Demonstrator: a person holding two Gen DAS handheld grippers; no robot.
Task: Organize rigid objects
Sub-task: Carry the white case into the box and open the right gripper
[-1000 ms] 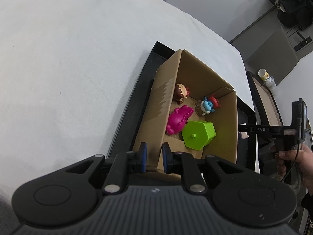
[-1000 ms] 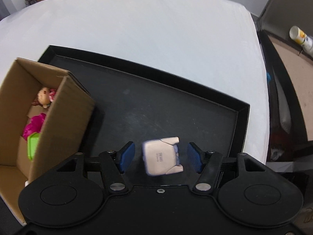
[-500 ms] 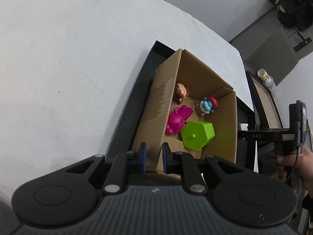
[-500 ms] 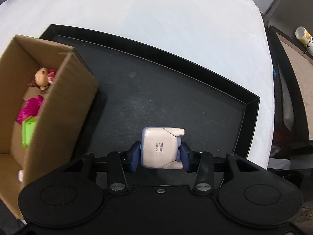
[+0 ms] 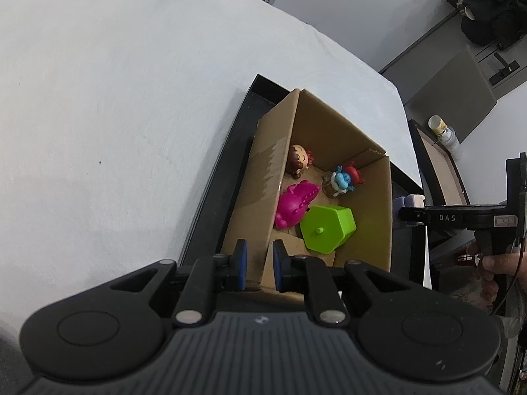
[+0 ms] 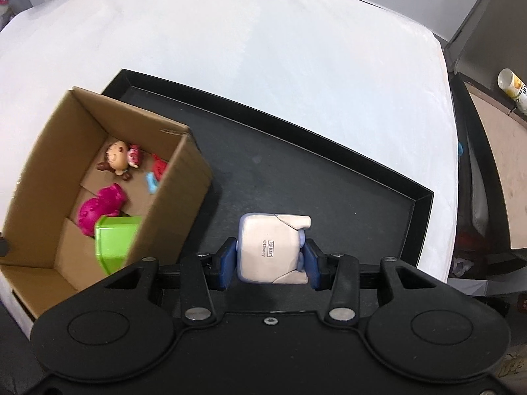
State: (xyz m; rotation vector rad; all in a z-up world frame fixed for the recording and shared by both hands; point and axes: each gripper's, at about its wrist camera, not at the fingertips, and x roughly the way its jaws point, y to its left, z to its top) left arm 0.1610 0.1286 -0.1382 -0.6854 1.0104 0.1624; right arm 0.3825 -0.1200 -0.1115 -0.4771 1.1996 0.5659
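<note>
In the left wrist view, the left gripper [image 5: 258,265] pinched the near wall of the cardboard box [image 5: 378,217], and a hand [image 5: 490,270] at the right edge held the other tool. In the right wrist view, the right gripper [image 6: 270,263], pointing steeply down, clamped the pale figurine [image 6: 271,251] above the black tray [image 6: 329,181], beside the box.

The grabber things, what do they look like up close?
Both are black plastic. The left gripper and right gripper each have blue pads, two round discs and silver screws. From the left wrist view, the right one's bar reads "DAS" in white, with a thin cable.
</note>
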